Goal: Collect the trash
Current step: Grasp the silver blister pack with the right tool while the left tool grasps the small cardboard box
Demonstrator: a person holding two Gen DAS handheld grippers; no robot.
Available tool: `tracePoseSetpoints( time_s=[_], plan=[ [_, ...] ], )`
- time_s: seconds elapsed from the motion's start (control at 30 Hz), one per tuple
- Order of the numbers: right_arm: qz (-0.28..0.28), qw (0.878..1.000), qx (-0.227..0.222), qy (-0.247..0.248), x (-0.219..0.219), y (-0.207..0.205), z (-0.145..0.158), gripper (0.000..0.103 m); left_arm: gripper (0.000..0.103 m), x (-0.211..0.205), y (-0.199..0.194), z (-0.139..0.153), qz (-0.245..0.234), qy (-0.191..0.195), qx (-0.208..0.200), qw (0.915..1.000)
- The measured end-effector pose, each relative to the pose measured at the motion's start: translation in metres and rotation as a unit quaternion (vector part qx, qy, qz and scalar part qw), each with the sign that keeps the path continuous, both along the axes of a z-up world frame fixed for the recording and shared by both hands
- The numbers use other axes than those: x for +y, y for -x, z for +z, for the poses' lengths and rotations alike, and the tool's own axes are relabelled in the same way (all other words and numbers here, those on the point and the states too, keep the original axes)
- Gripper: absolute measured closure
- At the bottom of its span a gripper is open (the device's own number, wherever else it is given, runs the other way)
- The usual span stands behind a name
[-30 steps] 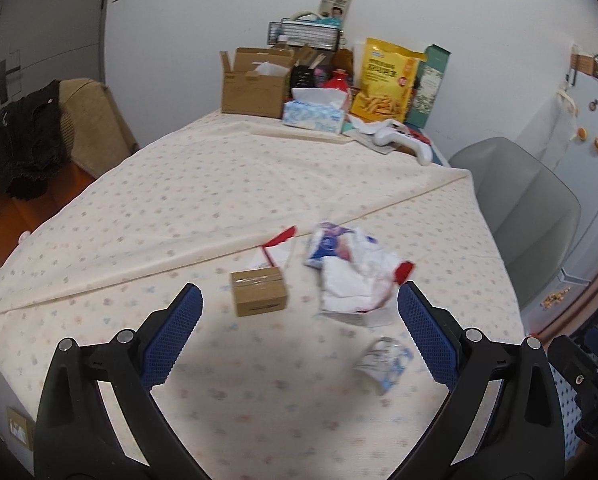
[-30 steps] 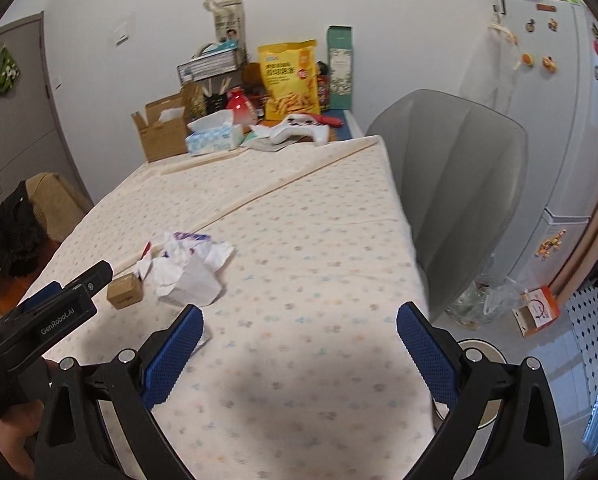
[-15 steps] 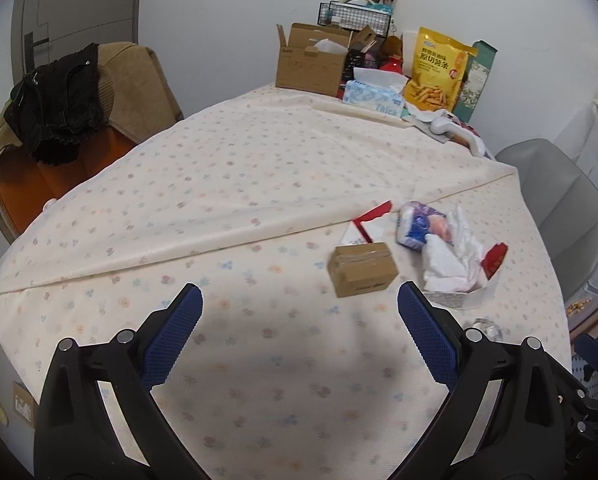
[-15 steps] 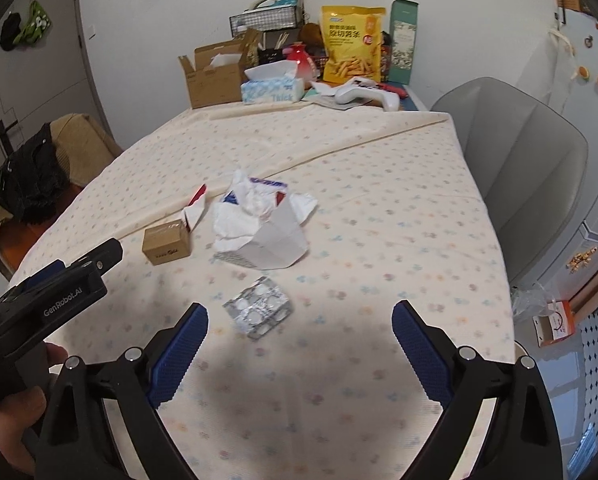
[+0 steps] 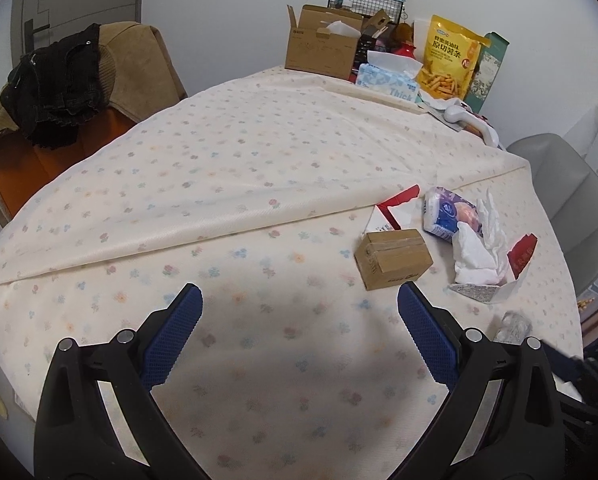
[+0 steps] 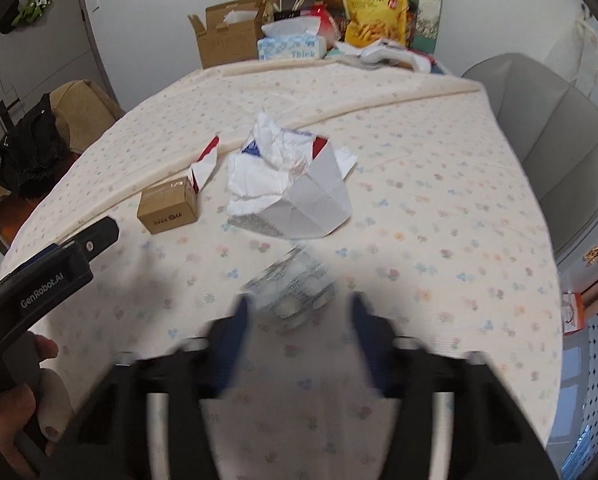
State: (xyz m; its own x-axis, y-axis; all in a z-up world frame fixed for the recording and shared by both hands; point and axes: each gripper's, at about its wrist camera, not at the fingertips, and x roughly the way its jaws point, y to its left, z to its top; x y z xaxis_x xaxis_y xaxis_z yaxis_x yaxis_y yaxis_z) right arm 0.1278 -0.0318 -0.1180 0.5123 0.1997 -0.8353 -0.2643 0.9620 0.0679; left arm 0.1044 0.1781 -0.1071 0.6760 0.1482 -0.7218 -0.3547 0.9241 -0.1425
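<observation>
your right gripper [image 6: 297,314] sits low over the blister pack [image 6: 293,290], and its jaws have just been closing with the pack between them. they are blurred, so i cannot tell if the pads already press on it. your left gripper [image 5: 299,320] is wide open and holds nothing. the small carton [image 5: 393,258] lies at its 1 o'clock, beside the paper box [image 6: 311,200] of crumpled tissues. the left view shows the pack only partly.

1. Left gripper [image 5: 299,312]: jaws wide apart, nothing between them, above the floral tablecloth [image 5: 227,184].
2. Small cardboard box [image 5: 393,258]: just beyond the right jaw.
3. Crumpled tissue [image 5: 477,252] in a white paper tray [image 5: 495,290]: right of the box.
</observation>
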Motion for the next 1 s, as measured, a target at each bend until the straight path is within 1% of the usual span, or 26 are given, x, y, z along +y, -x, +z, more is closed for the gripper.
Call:
tracePoseSetpoints(
  time_s=[0.03,0.07,0.23,0.4,0.63,0.73,0.8,0.83,0.87,0.9,1.0],
  plan=[
    [0.001,1.000,0.008,-0.001,-0.001,-0.002,-0.002,0.093,0.006,-0.002,-0.003,0.000,-0.002,0.000,0.001,1.0000],
    [0.001,1.000,0.009,-0.004,-0.003,-0.003,-0.001,0.093,0.006,-0.004,-0.005,0.001,-0.005,-0.001,0.001,1.0000],
    [-0.006,1.000,-0.004,-0.006,-0.015,-0.005,0.009,0.101,0.006,-0.019,-0.020,0.003,-0.024,-0.004,0.004,0.9997],
    [-0.015,1.000,-0.011,-0.013,-0.028,-0.006,0.016,0.101,0.006,-0.035,-0.037,-0.001,-0.041,-0.009,0.014,0.9990],
    [-0.028,0.999,-0.014,-0.013,-0.046,-0.007,0.022,0.101,0.006,-0.046,-0.052,-0.009,-0.043,-0.012,0.026,0.9987],
    [-0.033,0.999,-0.017,-0.014,-0.052,-0.008,0.025,0.101,0.014,-0.048,-0.054,-0.011,-0.041,-0.010,0.027,0.9987],
    [-0.036,0.999,-0.020,-0.015,-0.054,-0.007,0.027,0.101,0.021,-0.049,-0.055,-0.011,-0.041,-0.010,0.028,0.9987],
    [-0.037,0.999,-0.023,-0.014,-0.055,-0.007,0.029,0.101,0.032,-0.049,-0.055,-0.011,-0.039,-0.010,0.030,0.9987],
    [-0.037,0.999,-0.025,-0.014,-0.056,-0.006,0.030,0.101,0.045,-0.049,-0.055,-0.012,-0.038,-0.006,0.033,0.9987],
    [-0.038,0.999,-0.026,-0.014,-0.057,-0.005,0.031,0.101,0.053,-0.048,-0.055,-0.013,-0.038,0.000,0.036,0.9986],
    [-0.039,0.999,-0.030,-0.016,-0.059,-0.002,0.034,0.101,0.054,-0.048,-0.049,-0.009,-0.032,0.000,0.030,0.9990]
  ],
)
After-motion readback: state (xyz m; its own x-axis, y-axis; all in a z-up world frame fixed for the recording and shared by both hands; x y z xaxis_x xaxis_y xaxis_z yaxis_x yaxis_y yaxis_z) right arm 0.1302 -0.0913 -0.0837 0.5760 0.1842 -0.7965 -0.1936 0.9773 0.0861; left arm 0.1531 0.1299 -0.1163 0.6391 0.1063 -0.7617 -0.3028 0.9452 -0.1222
